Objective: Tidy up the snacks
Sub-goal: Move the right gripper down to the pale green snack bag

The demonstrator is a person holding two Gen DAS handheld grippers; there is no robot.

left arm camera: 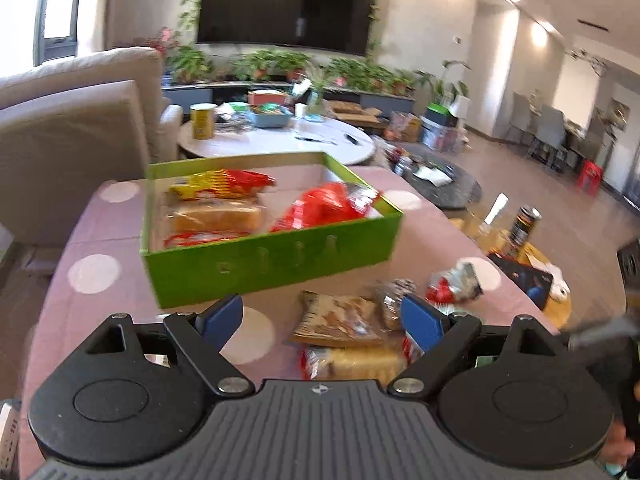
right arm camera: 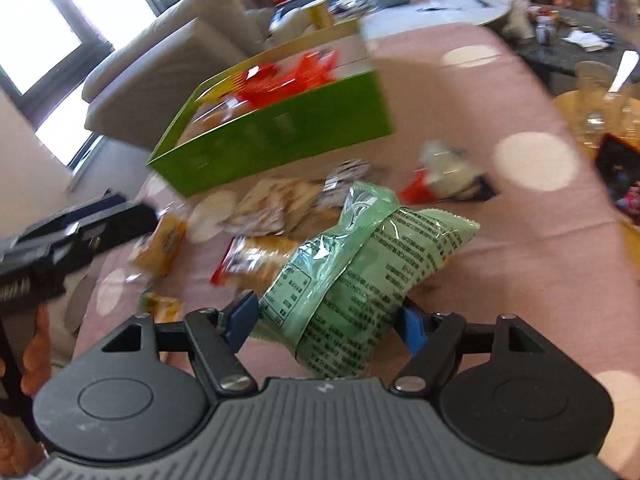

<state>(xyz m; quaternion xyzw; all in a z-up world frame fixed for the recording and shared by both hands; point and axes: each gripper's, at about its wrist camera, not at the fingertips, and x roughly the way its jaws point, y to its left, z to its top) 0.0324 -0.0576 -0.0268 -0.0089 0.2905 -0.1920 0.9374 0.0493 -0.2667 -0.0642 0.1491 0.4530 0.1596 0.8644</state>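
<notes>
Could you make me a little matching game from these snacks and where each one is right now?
Things:
1. pale green bag
2. red packet
3. brown packet
4. left gripper

Places or states:
A. inside the green box
B. between the right gripper fingers
C. open, holding nothing
D. lying on the pink tablecloth, outside the box

Pairs: 1-B, 2-A, 3-D, 4-C

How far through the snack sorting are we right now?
Partly done. The green box already holds bread and red packets. The right gripper has the green bag between its pads. The left gripper is open and empty. Several loose packets still lie on the pink tablecloth.
</notes>
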